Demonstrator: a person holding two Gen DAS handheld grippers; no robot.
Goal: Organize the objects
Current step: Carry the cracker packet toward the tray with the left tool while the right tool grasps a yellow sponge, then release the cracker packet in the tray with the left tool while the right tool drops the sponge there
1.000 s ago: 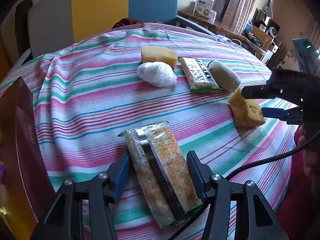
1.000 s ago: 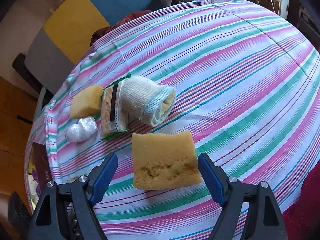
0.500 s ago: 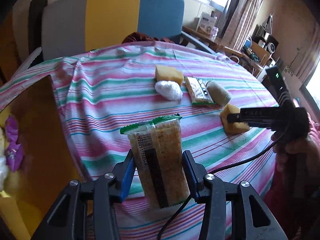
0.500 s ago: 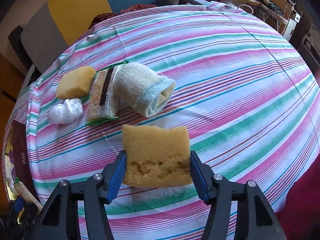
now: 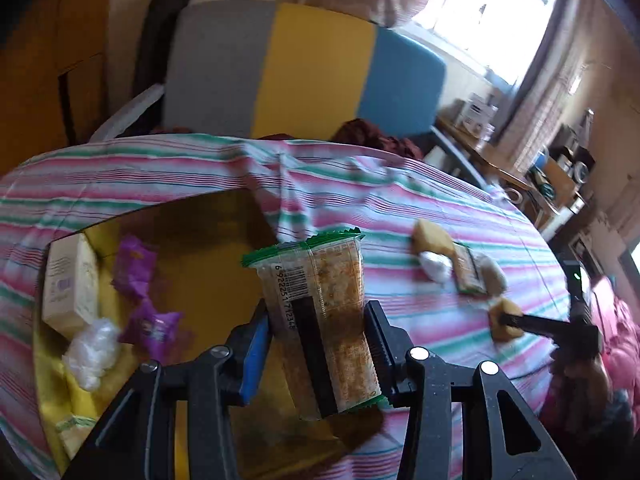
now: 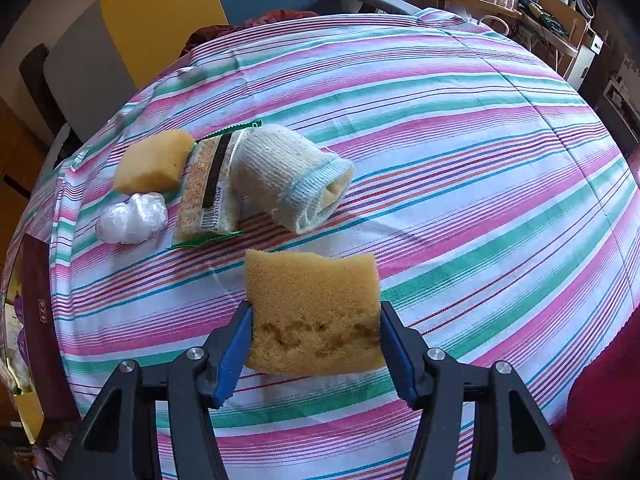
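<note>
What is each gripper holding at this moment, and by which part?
The left gripper clamps a cracker packet across its long sides, near the lower end. The right gripper squeezes a yellow sponge by its two side edges.

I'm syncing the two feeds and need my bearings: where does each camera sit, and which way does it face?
Left wrist: on the left gripper, facing an open box beside the table; its fingers clamp a cracker packet; the right gripper shows too.
Right wrist: on the right gripper, facing across the striped tablecloth; its fingers clamp a sponge.
Shared: second packet, rolled cloth, held sponge.
</note>
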